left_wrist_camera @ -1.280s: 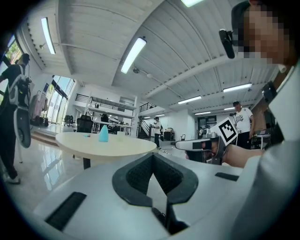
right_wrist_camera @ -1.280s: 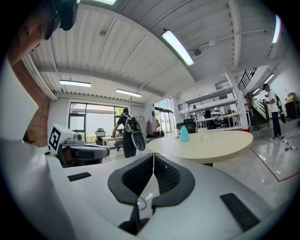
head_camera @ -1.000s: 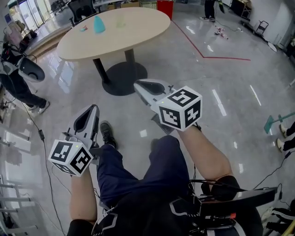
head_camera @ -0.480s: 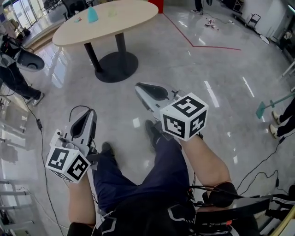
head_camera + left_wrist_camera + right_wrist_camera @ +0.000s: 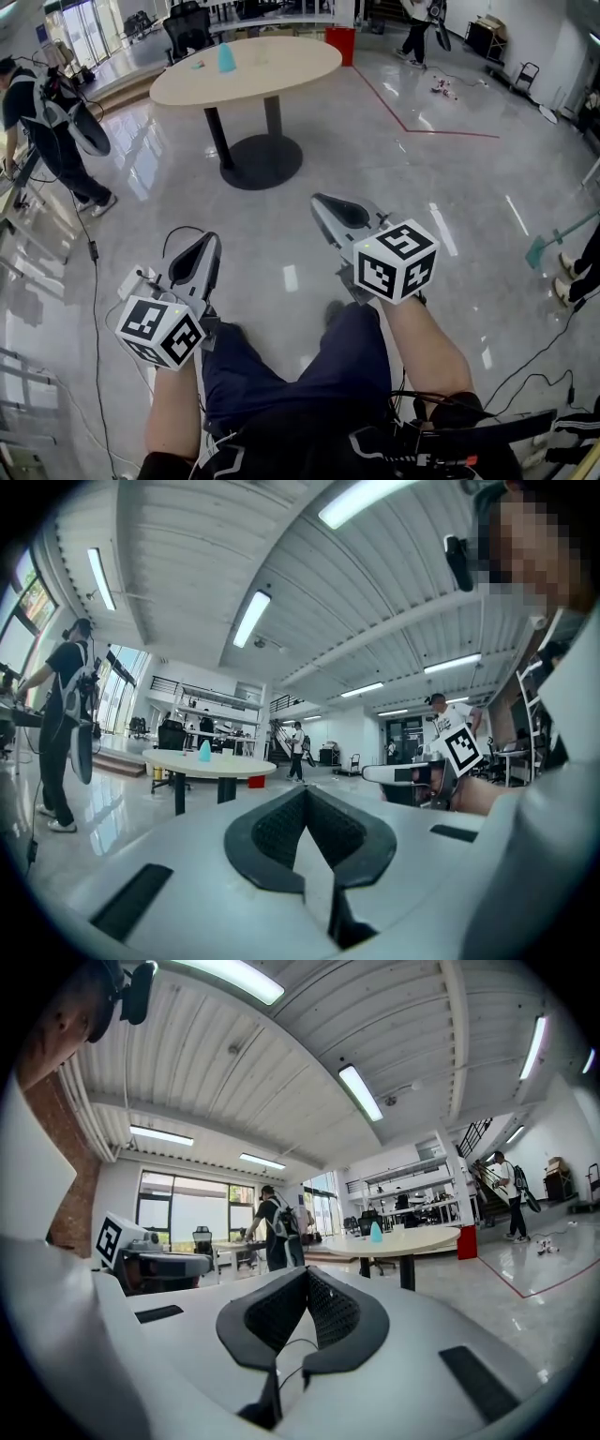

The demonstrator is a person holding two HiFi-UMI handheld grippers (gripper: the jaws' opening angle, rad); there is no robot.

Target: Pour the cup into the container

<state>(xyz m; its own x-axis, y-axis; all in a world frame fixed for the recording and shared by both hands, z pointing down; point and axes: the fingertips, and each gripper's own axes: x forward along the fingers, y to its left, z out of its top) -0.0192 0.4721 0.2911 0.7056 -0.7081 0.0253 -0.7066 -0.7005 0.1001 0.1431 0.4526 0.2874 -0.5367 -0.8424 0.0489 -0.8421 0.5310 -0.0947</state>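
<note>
- Left tool (image 5: 209,241): white shell, black padded jaws pressed together with nothing between them, held level.
- Right tool (image 5: 321,200): same build, jaws likewise closed and empty. It is held apart from the left tool, slightly further forward.
- Glossy grey floor (image 5: 281,216): an open stretch runs from both tools to the counter.
- Beige oval counter on a black pedestal (image 5: 281,70): stands well ahead, its rounded near edge unobstructed.
- Small turquoise tapered cup (image 5: 226,58): upright on the counter near its far left edge, well apart from both tools.
- Person in dark clothes (image 5: 56,122): stands left of the counter.
- Red floor line (image 5: 441,132): runs to its right.
</note>
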